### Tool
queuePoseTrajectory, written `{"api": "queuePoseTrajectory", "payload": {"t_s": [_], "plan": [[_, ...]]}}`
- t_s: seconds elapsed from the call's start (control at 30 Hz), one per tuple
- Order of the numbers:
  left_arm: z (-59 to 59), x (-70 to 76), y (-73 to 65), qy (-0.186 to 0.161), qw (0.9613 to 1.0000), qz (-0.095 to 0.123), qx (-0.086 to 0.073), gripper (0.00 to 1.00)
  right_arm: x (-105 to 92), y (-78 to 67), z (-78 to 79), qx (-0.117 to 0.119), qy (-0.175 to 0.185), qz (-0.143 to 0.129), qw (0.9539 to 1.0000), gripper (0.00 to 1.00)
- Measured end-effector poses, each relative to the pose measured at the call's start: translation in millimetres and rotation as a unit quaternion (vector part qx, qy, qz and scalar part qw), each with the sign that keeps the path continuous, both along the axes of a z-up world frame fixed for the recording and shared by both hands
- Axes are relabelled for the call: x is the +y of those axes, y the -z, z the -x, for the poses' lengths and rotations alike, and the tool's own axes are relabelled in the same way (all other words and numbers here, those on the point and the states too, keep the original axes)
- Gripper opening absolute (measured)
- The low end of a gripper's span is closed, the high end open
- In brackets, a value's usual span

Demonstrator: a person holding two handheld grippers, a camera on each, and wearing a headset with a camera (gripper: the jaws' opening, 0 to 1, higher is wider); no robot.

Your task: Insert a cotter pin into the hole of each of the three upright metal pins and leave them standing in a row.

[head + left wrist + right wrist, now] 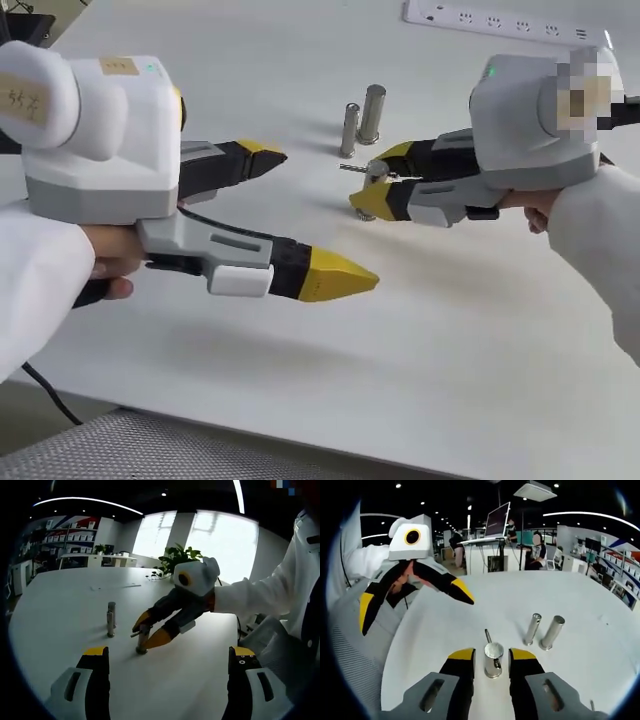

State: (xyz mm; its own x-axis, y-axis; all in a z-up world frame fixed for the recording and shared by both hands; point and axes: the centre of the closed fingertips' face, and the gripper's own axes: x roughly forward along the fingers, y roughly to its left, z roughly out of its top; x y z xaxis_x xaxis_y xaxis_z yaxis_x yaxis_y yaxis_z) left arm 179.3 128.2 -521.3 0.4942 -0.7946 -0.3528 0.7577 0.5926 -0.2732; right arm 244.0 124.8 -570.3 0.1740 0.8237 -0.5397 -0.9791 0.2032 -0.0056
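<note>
A short metal pin [493, 659] stands upright between the jaws of my right gripper [492, 655], with a thin gap on each side. A cotter pin [488, 636] sticks out of it near the top, also seen as the cotter pin [352, 168]. In the head view my right gripper [365, 185] straddles this pin [376, 174]. Two more upright pins [350, 130] [373, 113] stand close together just beyond it. My left gripper [320, 215] is wide open and holds nothing, a short way left of the pins. The left gripper view has the pin [143, 641] between the right gripper's tips.
A white power strip [500, 20] lies at the far edge of the white table [450, 340]. The table's near edge runs along the bottom, with a grey mesh seat [150, 450] and a black cable [45, 395] below it.
</note>
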Motion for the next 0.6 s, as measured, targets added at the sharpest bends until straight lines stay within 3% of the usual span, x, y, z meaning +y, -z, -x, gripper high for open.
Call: {"api": "queuePoseTrajectory", "payload": {"t_s": [0.17, 0.4, 0.5, 0.6], "plan": [[-9.9, 10.0, -5.7, -0.012, 0.9999, 0.002, -0.009, 0.99, -7.8, -23.4, -0.8, -0.001, 0.021, -0.029, 0.9994, 0.29], [-17.2, 16.1, -13.4, -0.021, 0.9996, 0.006, -0.018, 0.99, -27.8, -58.0, 12.2, 0.023, 0.047, -0.084, 0.9951, 0.41], [-15.0, 14.4, -14.6, -0.017, 0.9997, 0.005, -0.019, 0.99, -40.3, -61.8, 20.3, 0.025, 0.061, -0.074, 0.9951, 0.51], [-13.2, 14.2, -14.3, -0.015, 0.9997, 0.004, -0.018, 0.99, -50.7, -64.3, 27.8, 0.027, 0.07, -0.073, 0.9945, 0.52]]}}
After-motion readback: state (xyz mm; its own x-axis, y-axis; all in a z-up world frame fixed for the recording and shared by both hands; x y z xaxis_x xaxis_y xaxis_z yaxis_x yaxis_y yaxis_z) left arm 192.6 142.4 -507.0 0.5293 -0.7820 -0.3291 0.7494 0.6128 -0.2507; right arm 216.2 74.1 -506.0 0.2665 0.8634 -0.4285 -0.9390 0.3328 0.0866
